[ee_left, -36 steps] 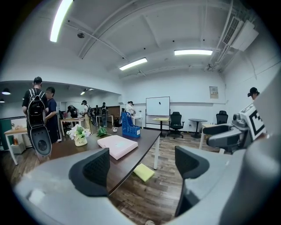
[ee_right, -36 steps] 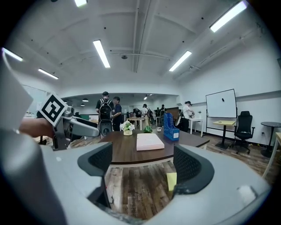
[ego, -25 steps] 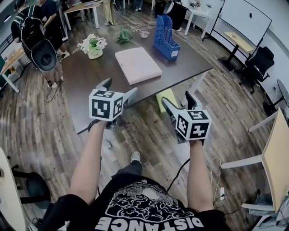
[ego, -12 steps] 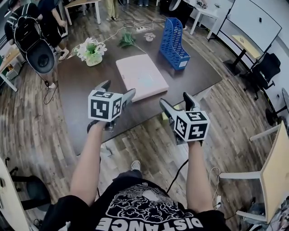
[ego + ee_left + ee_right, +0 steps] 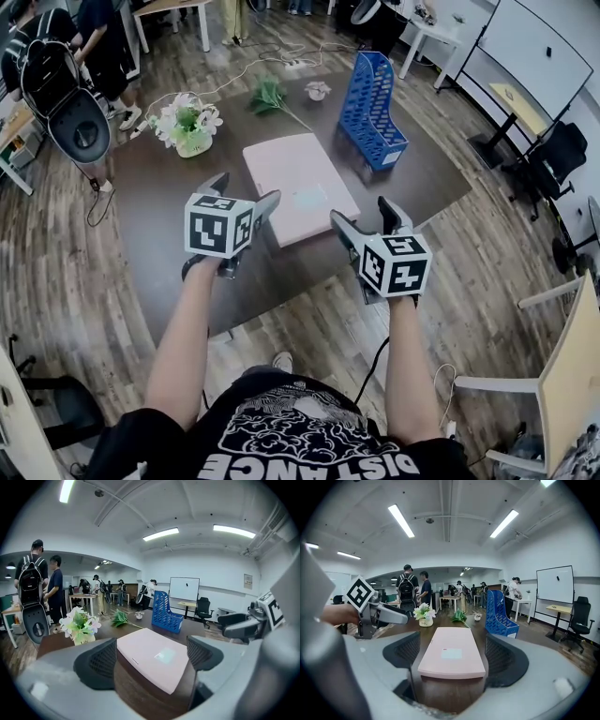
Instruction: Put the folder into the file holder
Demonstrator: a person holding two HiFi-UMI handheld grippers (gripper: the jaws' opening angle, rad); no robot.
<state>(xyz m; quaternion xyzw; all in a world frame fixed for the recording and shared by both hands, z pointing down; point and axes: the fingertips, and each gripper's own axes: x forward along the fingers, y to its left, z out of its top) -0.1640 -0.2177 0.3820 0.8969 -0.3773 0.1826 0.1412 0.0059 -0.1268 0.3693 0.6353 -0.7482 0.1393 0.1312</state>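
A pink folder (image 5: 298, 186) lies flat in the middle of the dark brown table (image 5: 169, 225). It also shows as the pink folder (image 5: 153, 660) between the left jaws and as the pink folder (image 5: 452, 652) between the right jaws. The blue file holder (image 5: 372, 111) stands upright at the table's far right, seen too as the file holder (image 5: 165, 612) and the file holder (image 5: 500, 613). My left gripper (image 5: 242, 200) hovers open near the folder's near-left edge. My right gripper (image 5: 367, 221) hovers open by its near-right corner. Neither touches anything.
A vase of white flowers (image 5: 189, 125) stands at the table's far left. A green sprig (image 5: 270, 95) and a small white pot (image 5: 318, 90) lie at the far edge. People with backpacks (image 5: 61, 66) stand beyond the left side. Desks and office chairs (image 5: 555, 148) ring the room.
Both grippers and the head have come forward toward the table. The folder and file holder now sit closer, and the grippers hang over the table's near edge. Jaws stay open.
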